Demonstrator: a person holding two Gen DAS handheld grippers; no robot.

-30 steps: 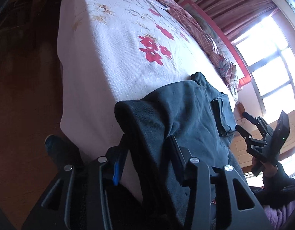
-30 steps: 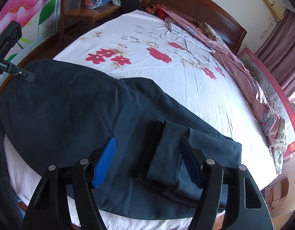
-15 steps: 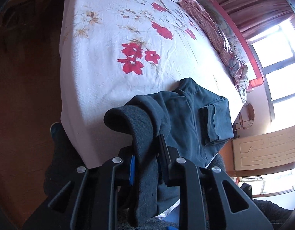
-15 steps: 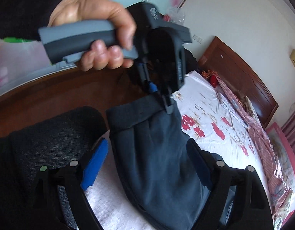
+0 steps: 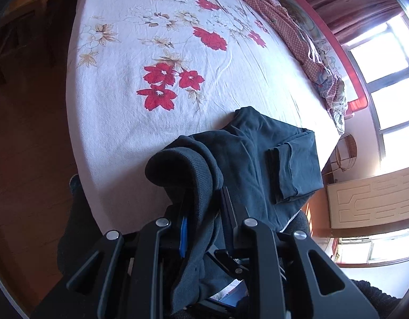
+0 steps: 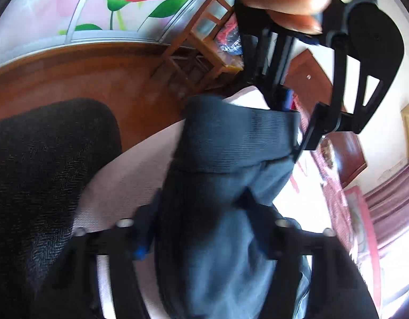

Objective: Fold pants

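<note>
Pants (image 5: 260, 159) lie on the floral bedsheet (image 5: 151, 40). Left gripper (image 5: 204, 212) clamps their ribbed waistband; right gripper (image 6: 201, 212) is closing around bunched cloth.

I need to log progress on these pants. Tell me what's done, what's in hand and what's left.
Done: the leg ends lie doubled over on the bed. In hand: the left gripper is shut on the ribbed waistband, lifted off the sheet; the right gripper is closing, with the pants between its jaws below it. Left: laying the waist end over and flattening.
</note>
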